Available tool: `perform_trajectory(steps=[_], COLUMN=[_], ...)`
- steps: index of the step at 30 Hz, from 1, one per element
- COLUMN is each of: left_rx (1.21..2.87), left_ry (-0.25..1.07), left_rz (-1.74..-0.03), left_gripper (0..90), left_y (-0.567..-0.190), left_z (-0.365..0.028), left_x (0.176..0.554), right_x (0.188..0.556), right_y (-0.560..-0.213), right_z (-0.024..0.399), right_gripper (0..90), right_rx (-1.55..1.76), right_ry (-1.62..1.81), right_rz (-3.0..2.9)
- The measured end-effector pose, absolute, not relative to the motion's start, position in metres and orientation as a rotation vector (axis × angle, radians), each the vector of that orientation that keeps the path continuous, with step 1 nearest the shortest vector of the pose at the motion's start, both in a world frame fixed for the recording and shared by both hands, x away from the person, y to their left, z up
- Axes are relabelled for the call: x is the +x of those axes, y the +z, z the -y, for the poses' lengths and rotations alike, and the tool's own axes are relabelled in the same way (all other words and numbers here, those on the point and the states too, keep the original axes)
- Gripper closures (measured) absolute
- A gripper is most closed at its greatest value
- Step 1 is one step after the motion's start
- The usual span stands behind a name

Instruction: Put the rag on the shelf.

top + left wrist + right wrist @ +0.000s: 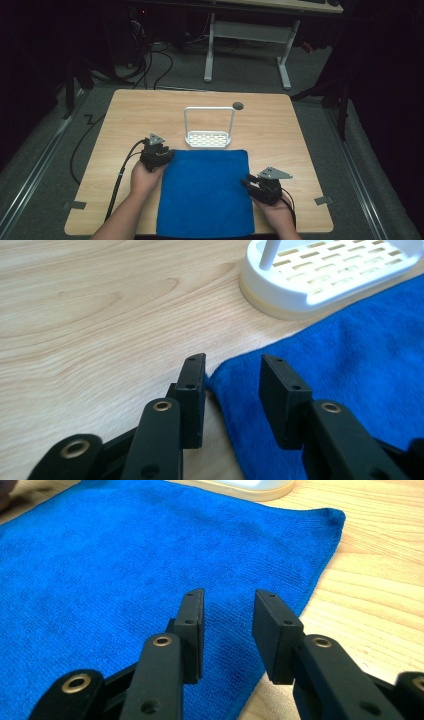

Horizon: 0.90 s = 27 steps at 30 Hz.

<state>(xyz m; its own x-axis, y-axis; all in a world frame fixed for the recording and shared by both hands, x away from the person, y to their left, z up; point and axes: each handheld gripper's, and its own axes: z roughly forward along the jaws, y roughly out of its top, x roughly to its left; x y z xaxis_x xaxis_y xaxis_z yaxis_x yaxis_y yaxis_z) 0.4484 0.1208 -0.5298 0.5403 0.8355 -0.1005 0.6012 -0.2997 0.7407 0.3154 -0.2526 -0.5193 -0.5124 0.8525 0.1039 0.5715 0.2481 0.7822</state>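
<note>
A blue cloth (205,192) lies flat on the wooden table (125,120), near its front edge. My left gripper (166,154) is at the cloth's far left corner. In the left gripper view its jaws (232,377) stand open with that corner of the cloth (350,365) lying between them, and the pads do not press on it. My right gripper (248,181) is at the cloth's right edge. Its jaws (227,630) are open just above the cloth (125,555), with the edge running beneath them.
A white slotted rack (208,135) with a tall hoop handle stands just behind the cloth, close to the left gripper (330,270). A dark round hole (238,105) sits farther back. Tape pieces (75,204) (323,200) mark the front corners. Cables trail off the table's left.
</note>
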Motion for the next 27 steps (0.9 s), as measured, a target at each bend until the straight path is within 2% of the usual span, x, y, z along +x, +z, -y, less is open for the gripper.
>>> perform_trajectory(steps=[8,11,12,17,23,27], left_rx=[1.977,1.955,1.955,1.994,1.989,1.987], left_ry=[0.408,0.383,0.382,0.428,0.417,0.412], left_rz=[-1.193,-1.208,-1.208,-1.174,-1.172,-1.172], left_gripper=[68.8,76.7,76.7,85.7,87.0,87.1], left_y=[-0.534,-0.534,-0.534,-0.534,-0.535,-0.535], left_z=[-0.123,-0.125,-0.126,-0.121,-0.121,-0.122], left_x=[0.45,0.451,0.45,0.447,0.448,0.448], right_x=[0.317,0.318,0.318,0.324,0.339,0.367], right_y=[-0.521,-0.52,-0.52,-0.52,-0.52,-0.517], right_z=[0.254,0.255,0.255,0.258,0.259,0.256], right_gripper=[65.9,64.4,64.4,59.2,55.9,60.0], right_rx=[1.33,1.306,1.306,1.326,1.35,1.373], right_ry=[1.133,1.13,1.13,1.122,1.082,1.026], right_rz=[-2.164,-2.135,-2.135,-2.081,-2.012,-1.992])
